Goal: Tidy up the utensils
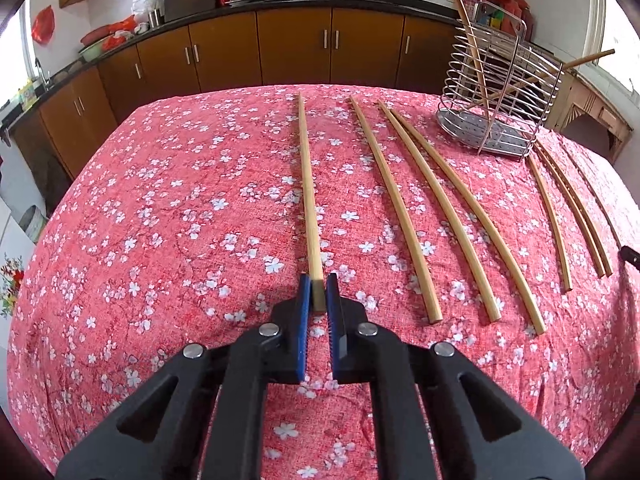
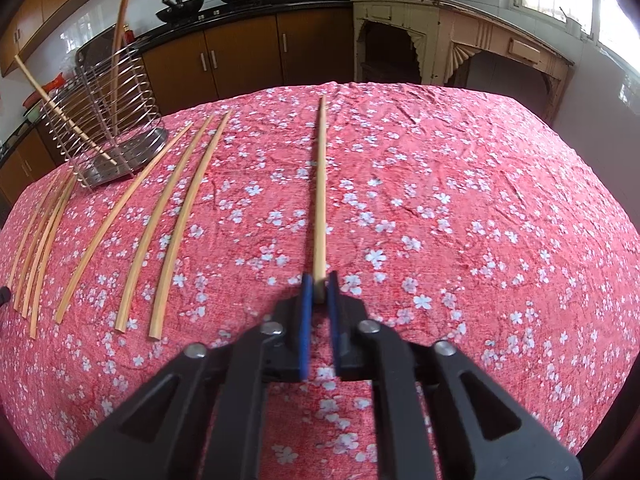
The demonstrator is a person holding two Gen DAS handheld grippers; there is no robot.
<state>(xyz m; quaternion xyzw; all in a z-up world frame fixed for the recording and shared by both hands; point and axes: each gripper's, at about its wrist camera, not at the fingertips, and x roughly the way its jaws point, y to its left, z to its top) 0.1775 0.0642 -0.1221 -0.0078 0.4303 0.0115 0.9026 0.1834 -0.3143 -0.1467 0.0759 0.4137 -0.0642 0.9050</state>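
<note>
Long bamboo chopsticks lie in a row on the pink flowered tablecloth [image 1: 160, 220]. My left gripper [image 1: 319, 286] has its blue pads closed around the near end of one chopstick [image 1: 309, 200], which runs straight away from it. My right gripper [image 2: 319, 285] is shut on the near end of another chopstick [image 2: 319, 200]. A wire chopstick rack [image 1: 500, 96] stands at the far right in the left wrist view, and it also shows at the far left in the right wrist view [image 2: 104, 120], with two chopsticks leaning in it.
Several loose chopsticks [image 1: 440, 208] lie between my grippers, also in the right wrist view [image 2: 160, 232]. Brown kitchen cabinets [image 1: 280, 48] run behind the table. A cream wooden sideboard [image 2: 460, 40] stands at the back right.
</note>
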